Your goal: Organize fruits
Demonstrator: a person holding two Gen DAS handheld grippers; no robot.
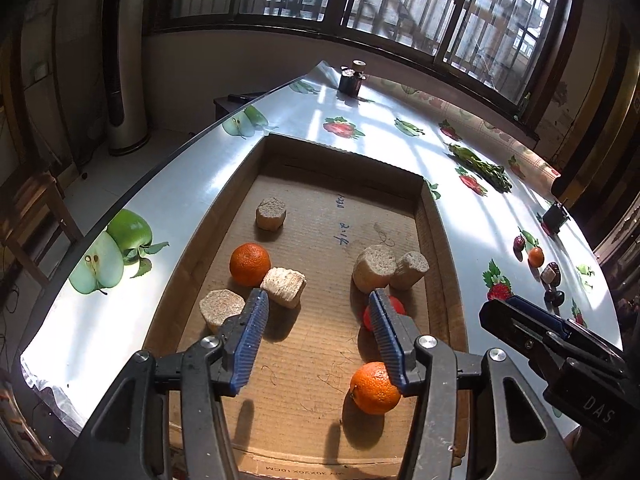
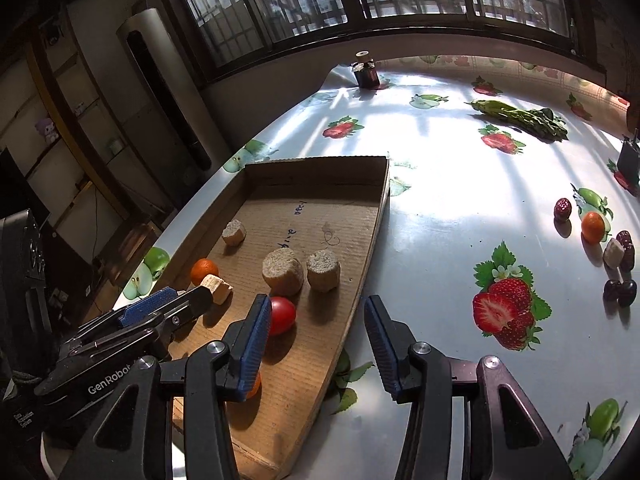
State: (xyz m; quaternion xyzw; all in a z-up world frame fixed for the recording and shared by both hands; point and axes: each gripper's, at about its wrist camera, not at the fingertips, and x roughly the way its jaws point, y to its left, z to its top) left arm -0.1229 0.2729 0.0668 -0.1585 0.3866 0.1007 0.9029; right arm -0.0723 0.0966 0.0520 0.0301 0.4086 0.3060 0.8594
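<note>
A shallow cardboard tray (image 1: 240, 184) (image 2: 372, 216) lies on the table. In it are two oranges (image 1: 250, 264) (image 1: 374, 388), a red tomato (image 2: 282, 315) (image 1: 398, 306) and several beige chunks (image 1: 374, 268) (image 2: 282, 270). My left gripper (image 1: 318, 308) is open and empty above the tray, the near orange by its right finger. My right gripper (image 2: 316, 316) is open and empty over the tray's right rim, the tomato just beyond its left finger. Far right on the table lie a small orange (image 2: 593, 226) (image 1: 535, 257), dark red dates (image 2: 563, 209) and dark fruits (image 2: 620, 291).
The table (image 2: 440, 208) has a white fruit-print cover. A bunch of green vegetables (image 2: 524, 117) lies at the back right. A dark jar (image 2: 366, 72) stands at the far edge. A small black object (image 2: 629, 160) stands at the right. Barred windows run behind.
</note>
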